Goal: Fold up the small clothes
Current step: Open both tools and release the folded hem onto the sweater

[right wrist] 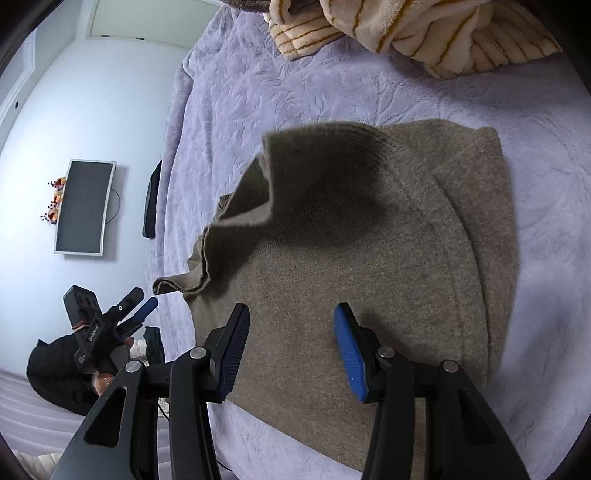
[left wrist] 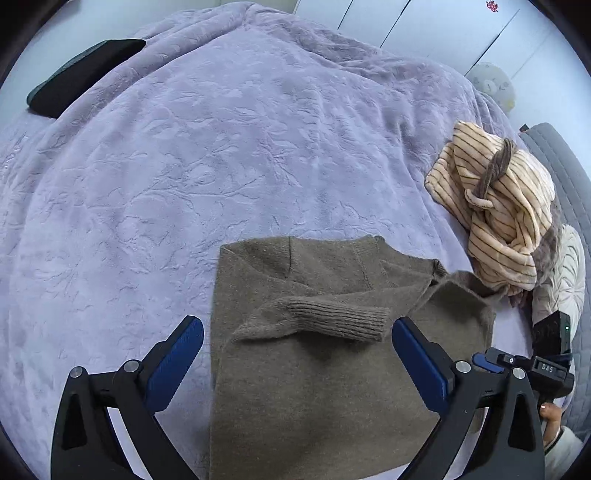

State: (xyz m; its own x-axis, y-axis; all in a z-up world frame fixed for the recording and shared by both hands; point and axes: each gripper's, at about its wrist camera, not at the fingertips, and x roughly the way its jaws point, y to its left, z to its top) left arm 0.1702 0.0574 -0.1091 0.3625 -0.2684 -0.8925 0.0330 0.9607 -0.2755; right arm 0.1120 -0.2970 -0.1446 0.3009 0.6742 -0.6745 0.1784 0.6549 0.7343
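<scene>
A lavender bedspread [left wrist: 229, 155] embossed with a leaf pattern covers the whole working surface, running out far beyond both pairs of jaws. On it lies a grey-brown knit sweater [left wrist: 314, 387], its body flat under the left gripper [left wrist: 297, 354], whose blue-padded jaws stand wide apart with nothing pressed between them. A ribbed sleeve cuff [left wrist: 332, 317] rests across the sweater just ahead of the gap between those jaws. Beyond the right-hand jaw, a cream striped fleece garment [left wrist: 498, 206] sits in a heap on the bedspread, apart from the sweater's edge.

The right gripper [right wrist: 291, 339] hovers over the sweater's body with its jaws partly apart and no cloth caught between the pads. Ahead of them one fold of the knit stands raised and casts a dark shadow on the fabric. Off the left-hand jaw, a dark screen [right wrist: 85, 206] hangs on the pale wall; the left gripper appears there too, small and partly hidden by the near finger.

White cupboard doors [left wrist: 424, 33] close the room past the bed in the left wrist view. A dark flat object [left wrist: 81, 74] at the bed's far edge is hard to identify, possibly a folded cloth. The sweater's hem is cut off by the frame.
</scene>
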